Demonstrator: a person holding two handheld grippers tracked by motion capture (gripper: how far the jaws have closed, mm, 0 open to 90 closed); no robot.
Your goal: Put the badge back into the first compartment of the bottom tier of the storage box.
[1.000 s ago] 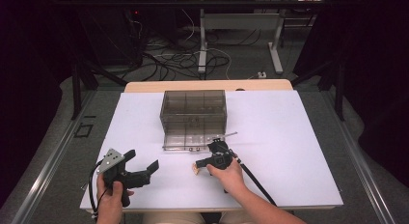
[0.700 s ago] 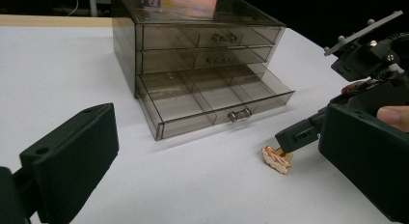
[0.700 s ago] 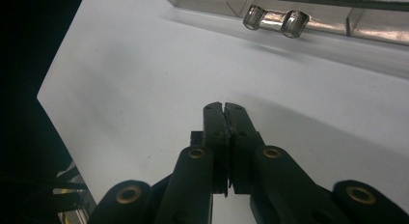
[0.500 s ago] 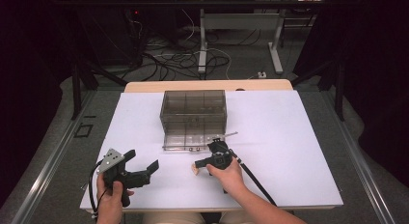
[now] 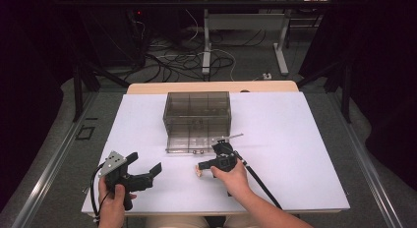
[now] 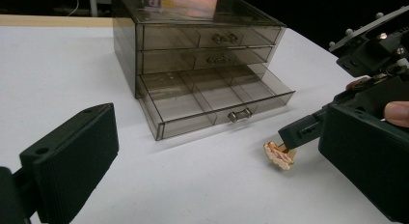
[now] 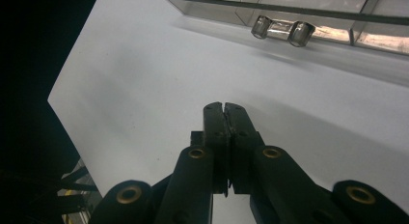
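1. The small gold, scallop-edged clip (image 6: 279, 155) sits at the tip of the right gripper (image 5: 202, 166), low over the white table (image 5: 305, 139), just in front of the open bottom drawer (image 6: 212, 101). In the high view it is a pale speck (image 5: 198, 172) by the jaw tips.
2. The right gripper's jaws are pressed together; in the left gripper view their tip meets the clip and seems to pinch it by one edge. In its own view the closed jaws (image 7: 224, 119) hide the clip.
3. Whether the clip rests on the table or hangs just above it cannot be told.
4. The smoky clear drawer chest (image 5: 197, 110) stands at the middle of the table. Its two upper drawers are shut and the bottom one is pulled out, showing dividers.
5. The drawer's metal knob (image 7: 282, 31) shows close up in the right gripper view, where the drawer itself is cut off at the top edge.
6. The left gripper (image 5: 147, 170) is held off to the left, well apart from the chest, jaws spread with nothing between them. One broad black pad (image 6: 79, 159) shows in its own view, the other is out of frame.
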